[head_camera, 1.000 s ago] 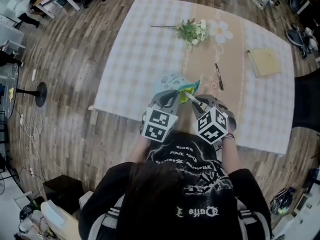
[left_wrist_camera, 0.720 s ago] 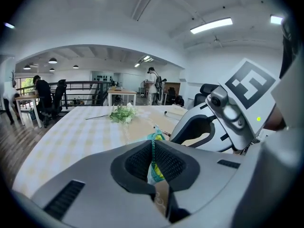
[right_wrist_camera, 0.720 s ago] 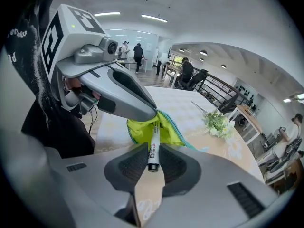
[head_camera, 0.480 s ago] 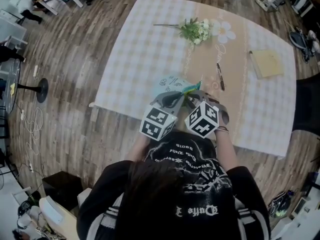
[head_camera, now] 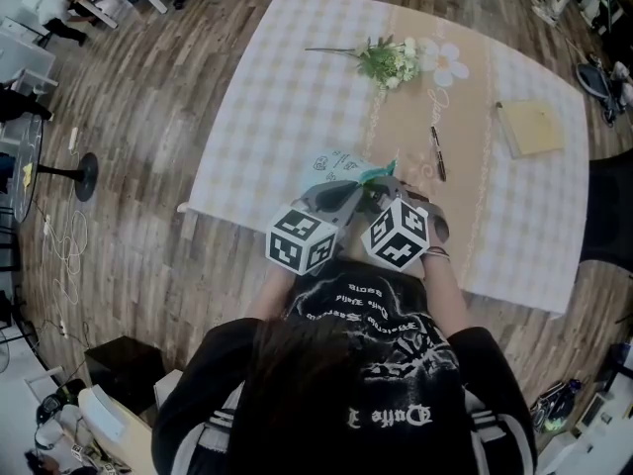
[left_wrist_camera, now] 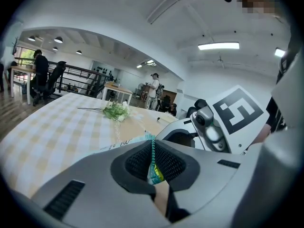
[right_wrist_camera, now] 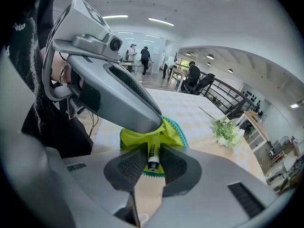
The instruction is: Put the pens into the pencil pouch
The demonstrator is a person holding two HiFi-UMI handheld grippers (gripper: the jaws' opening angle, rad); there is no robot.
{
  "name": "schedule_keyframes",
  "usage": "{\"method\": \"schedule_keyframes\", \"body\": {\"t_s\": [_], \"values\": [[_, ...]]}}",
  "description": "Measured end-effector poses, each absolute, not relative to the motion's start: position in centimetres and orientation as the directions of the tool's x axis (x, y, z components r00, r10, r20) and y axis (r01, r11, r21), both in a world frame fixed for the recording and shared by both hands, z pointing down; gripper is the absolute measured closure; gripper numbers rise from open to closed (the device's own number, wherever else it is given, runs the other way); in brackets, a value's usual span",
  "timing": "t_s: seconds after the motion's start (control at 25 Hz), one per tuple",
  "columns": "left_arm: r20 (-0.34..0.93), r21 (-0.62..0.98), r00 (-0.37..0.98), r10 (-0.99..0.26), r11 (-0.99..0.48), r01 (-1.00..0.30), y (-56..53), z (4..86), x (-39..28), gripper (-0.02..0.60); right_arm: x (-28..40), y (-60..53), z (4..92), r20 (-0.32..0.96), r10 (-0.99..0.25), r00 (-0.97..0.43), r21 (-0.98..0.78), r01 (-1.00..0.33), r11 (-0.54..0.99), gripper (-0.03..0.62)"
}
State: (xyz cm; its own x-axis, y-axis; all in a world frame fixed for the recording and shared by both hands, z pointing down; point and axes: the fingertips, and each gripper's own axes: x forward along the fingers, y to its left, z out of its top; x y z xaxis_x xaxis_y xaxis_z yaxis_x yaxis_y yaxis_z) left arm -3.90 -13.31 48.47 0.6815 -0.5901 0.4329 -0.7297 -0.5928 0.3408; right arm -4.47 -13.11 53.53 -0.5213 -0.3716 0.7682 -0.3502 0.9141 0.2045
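Note:
The pencil pouch (head_camera: 339, 165), pale blue outside with a lime lining and a teal zip, lies at the table's near edge. My left gripper (head_camera: 348, 195) is shut on its zip edge (left_wrist_camera: 152, 161) and holds the mouth up. My right gripper (head_camera: 380, 192) is shut on a white pen (right_wrist_camera: 152, 156), whose far end points into the lime opening (right_wrist_camera: 172, 133) just under the left gripper's jaw (right_wrist_camera: 118, 94). A second pen (head_camera: 435, 153), black, lies on the tan runner farther back to the right. In the head view the held pen is hidden by the grippers.
A sprig of white flowers (head_camera: 388, 60) lies at the far side of the checked tablecloth (head_camera: 277, 97). A yellow notepad (head_camera: 535, 127) sits at the right. The table's near edge runs just under both grippers; people and desks stand in the room beyond.
My right gripper has moved left, close against the left one at the pouch mouth, and the pen seen between them earlier is now covered. The left gripper has rolled in place.

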Motion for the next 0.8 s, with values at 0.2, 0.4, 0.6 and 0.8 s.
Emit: {"method": "schedule_keyframes", "body": {"t_s": [0.2, 0.4, 0.6, 0.8], "values": [[0.451, 0.335, 0.647, -0.615, -0.555, -0.761, -13.8, 49.1, -4.5, 0.549, -4.2, -13.5, 52.8, 0.735, -0.395, -0.551, 0.192, -0.39, 0.901, 0.431], [0.449, 0.335, 0.639, -0.625, -0.546, -0.768, -14.1, 49.0, -4.3, 0.549, -3.0, -13.7, 51.1, 0.692, -0.428, -0.581, 0.163, -0.452, 0.877, 0.392], [0.449, 0.322, 0.609, -0.654, -0.517, -0.793, -14.8, 49.1, -4.5, 0.549, -0.7, -14.6, 49.0, 0.62, -0.508, -0.598, 0.14, -0.553, 0.821, 0.385], [0.437, 0.316, 0.567, -0.698, -0.471, -0.824, -15.6, 48.4, -5.4, 0.549, 3.1, -16.1, 48.0, 0.566, -0.593, -0.572, 0.096, -0.669, 0.737, 0.387]]}}
